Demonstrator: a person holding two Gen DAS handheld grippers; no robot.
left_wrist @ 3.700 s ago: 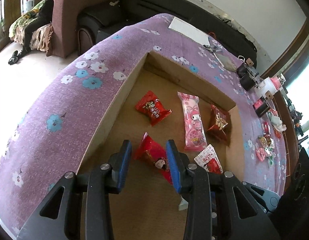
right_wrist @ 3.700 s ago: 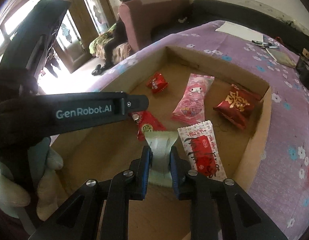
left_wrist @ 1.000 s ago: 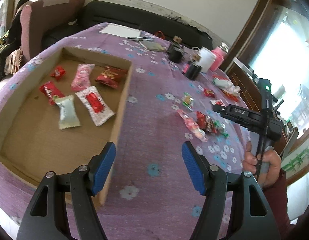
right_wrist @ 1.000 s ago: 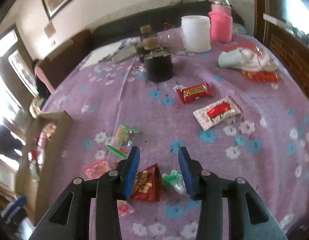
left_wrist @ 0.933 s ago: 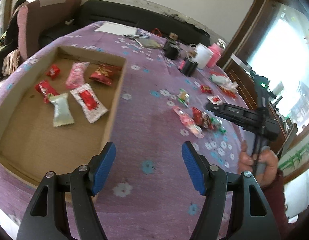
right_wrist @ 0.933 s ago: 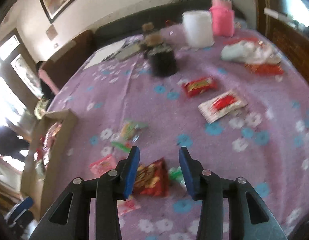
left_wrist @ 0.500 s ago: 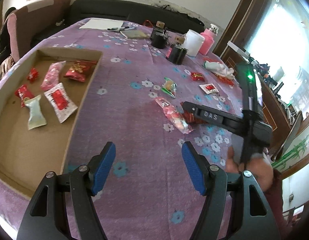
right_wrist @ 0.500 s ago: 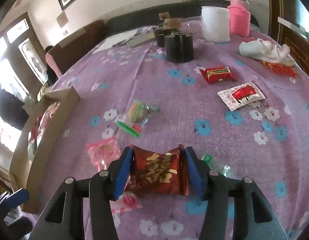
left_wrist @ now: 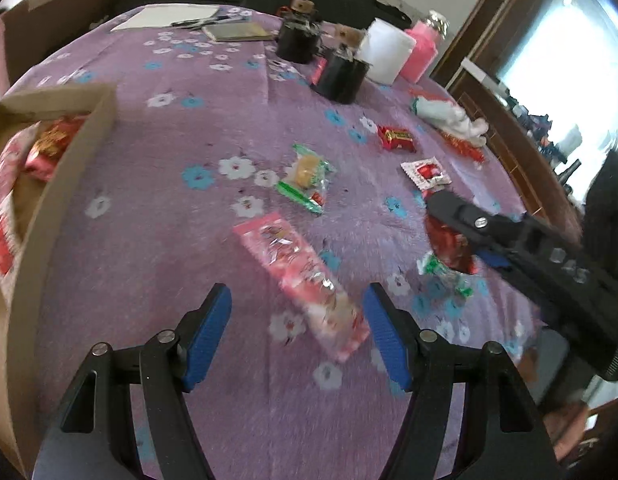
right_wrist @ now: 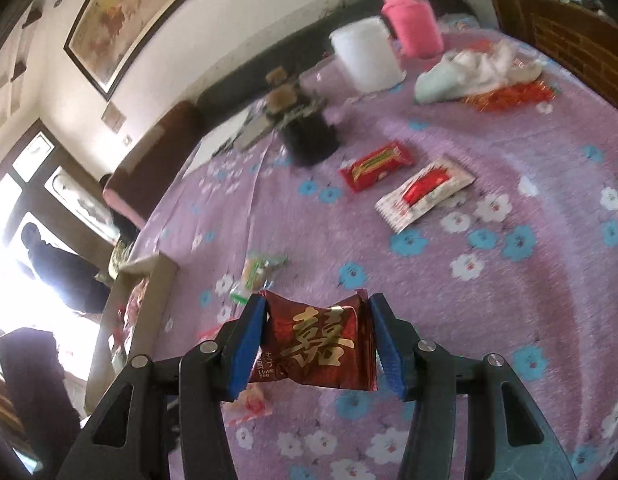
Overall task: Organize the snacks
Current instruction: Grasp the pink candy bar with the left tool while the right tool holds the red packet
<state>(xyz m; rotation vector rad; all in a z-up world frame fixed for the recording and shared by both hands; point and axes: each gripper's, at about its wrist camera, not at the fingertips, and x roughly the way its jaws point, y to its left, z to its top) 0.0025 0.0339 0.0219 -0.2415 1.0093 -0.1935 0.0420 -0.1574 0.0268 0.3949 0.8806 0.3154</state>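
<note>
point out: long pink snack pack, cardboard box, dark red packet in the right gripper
long pink snack pack (left_wrist: 299,276): left wrist view, middle of the wrapper.
cardboard box (left_wrist: 75,148): left wrist view, its near side wall.
dark red packet (right_wrist: 317,342): right wrist view, on the gold character.

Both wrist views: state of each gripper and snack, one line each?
right gripper: shut on dark red packet, lifted.
left gripper: open, empty.
long pink packet: flat on cloth, ahead of left fingers.
cardboard box: open-topped, snacks inside.
</note>
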